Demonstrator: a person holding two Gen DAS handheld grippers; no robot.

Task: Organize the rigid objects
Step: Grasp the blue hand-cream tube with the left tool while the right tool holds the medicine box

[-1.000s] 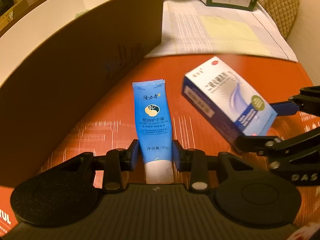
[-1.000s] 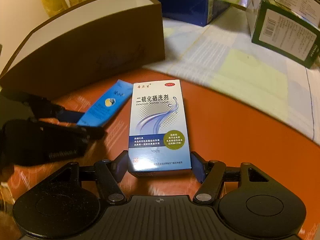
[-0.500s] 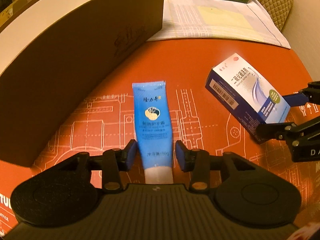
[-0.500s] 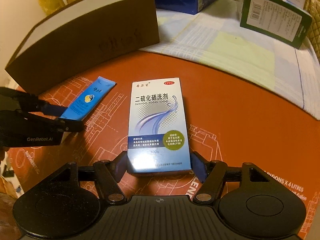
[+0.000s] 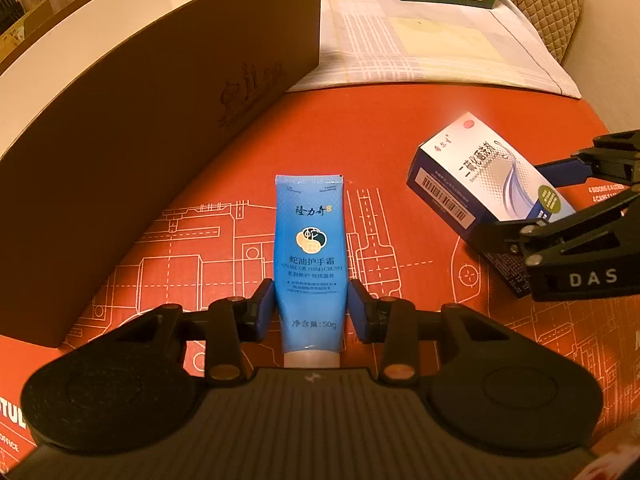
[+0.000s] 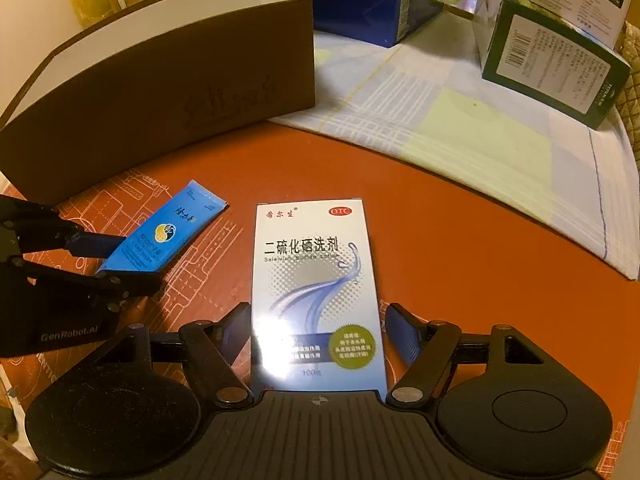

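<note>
the left gripper (image 5: 311, 306) straddles the blue hand cream tube (image 5: 310, 256), lying flat on the red mat (image 5: 400, 140); its jaws have just narrowed, pads beside the tube. the right gripper (image 6: 316, 334) has been widening, released around the white medicine box (image 6: 314, 280), set down since a second ago.

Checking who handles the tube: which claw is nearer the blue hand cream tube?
Left. The left claw straddles the blue hand cream tube, one finger on either side. The right claw is beside it, around the white medicine box.
</note>
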